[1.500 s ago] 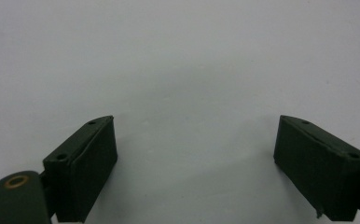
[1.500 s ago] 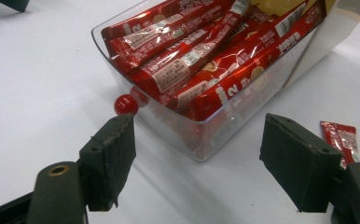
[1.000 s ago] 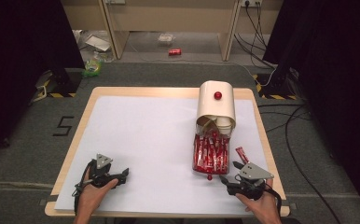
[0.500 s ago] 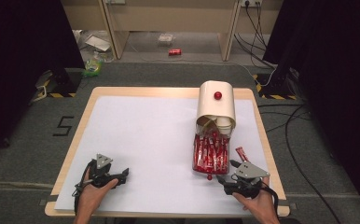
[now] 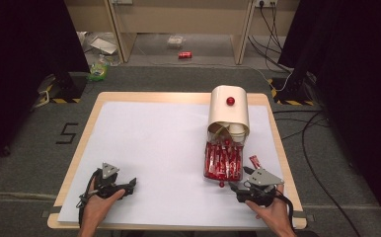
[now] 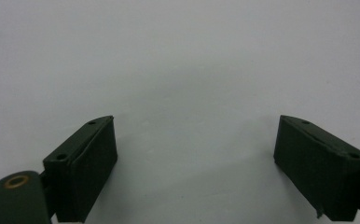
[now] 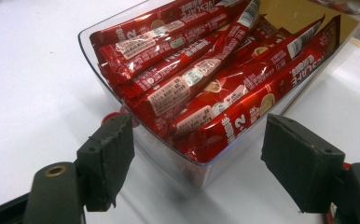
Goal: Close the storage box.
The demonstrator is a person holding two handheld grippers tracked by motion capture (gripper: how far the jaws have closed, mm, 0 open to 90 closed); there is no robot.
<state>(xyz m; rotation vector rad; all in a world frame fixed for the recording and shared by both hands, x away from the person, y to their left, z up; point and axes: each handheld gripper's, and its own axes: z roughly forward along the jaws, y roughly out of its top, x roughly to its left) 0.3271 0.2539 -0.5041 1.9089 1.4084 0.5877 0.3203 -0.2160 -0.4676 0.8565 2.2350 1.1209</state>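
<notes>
Red foil coffee sticks (image 7: 201,88) lie heaped in a clear plastic tub (image 7: 122,100) on the right side of the table (image 5: 144,143), just ahead of the right gripper (image 7: 197,154), whose jaws stand spread before the tub's near corner. They look light, crinkly and slippery, so I'd pinch one across its middle. The left gripper (image 6: 194,163) hangs open over bare tabletop, well apart.

In my right gripper view the clear plastic tray of red coffee sachets (image 7: 201,88) is cropped at the top edge. Sachet print is mostly too blurred to read. Cream cylindrical dispenser's (image 5: 228,111) contents are too small to tell from the high view.
</notes>
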